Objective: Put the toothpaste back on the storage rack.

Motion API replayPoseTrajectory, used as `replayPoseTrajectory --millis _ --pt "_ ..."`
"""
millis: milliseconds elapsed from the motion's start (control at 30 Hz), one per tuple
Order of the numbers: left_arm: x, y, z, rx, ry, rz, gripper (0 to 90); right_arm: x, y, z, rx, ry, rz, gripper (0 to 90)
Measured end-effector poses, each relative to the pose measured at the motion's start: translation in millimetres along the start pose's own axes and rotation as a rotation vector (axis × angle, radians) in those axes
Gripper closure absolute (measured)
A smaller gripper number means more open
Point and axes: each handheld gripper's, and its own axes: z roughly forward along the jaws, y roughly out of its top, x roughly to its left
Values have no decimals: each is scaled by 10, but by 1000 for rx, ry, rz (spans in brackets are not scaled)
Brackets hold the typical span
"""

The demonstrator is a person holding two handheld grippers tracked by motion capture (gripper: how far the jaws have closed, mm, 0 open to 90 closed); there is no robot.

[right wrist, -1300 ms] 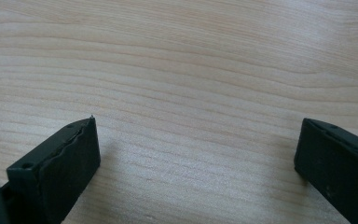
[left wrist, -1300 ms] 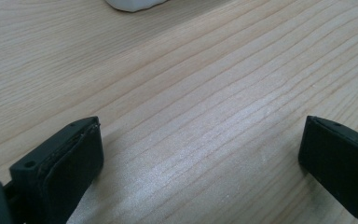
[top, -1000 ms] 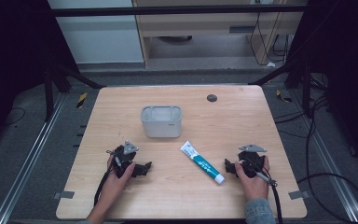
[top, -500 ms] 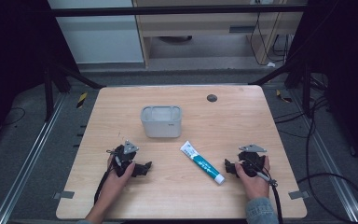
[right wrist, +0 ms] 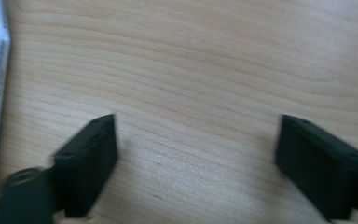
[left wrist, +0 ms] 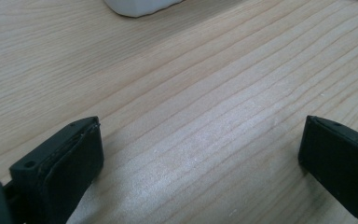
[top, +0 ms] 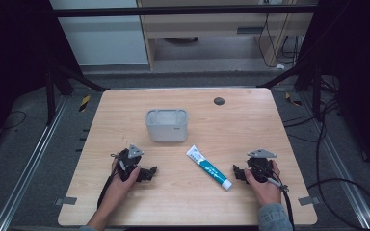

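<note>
**Jaws resting beside the tube**

The right gripper (top: 239, 173) is lying on the surface (top: 231, 125), its jaws apart and just closing a little, nothing between them. The tube (top: 209, 167) is lying just beyond its jaws, untouched. The left gripper (top: 150, 173) is sitting with jaws wide, empty, the tub (top: 167, 125) ahead of them.

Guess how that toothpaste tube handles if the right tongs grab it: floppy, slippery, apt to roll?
The toothpaste tube lies flat on the table, so it probably won't roll. Its body looks soft and flattened toward the wide end, so it likely dents and sags when pinched mid-body. The glossy printed skin may slip; gripping near the cap end seems safer.
</note>
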Motion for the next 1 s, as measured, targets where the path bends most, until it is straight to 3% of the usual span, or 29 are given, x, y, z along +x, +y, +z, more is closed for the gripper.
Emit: replayPoseTrajectory --millis 133,267,467,533,567,833,900,1000 --pt "1 6 6 0 0 1 0 63 121 -177 -39 -2 -44 158" --pt "-1 5 4 0 1 1 0 162 241 -292 -38 -9 -82 160" --pt "0 6 6 0 -1 2 0 488 524 -388 -5 57 -180 108" --pt "1 7 6 0 -2 3 0 524 550 -382 1 61 -197 108" --pt "1 8 7 0 -2 3 0 619 633 -344 15 69 -242 124" --pt "2 8 8 0 -3 4 0 854 856 -221 48 122 -287 249" --pt "3 10 10 0 -4 5 0 952 913 -186 65 137 -329 362" --pt "6 14 14 0 -7 8 0 1025 941 -147 79 153 -351 416"
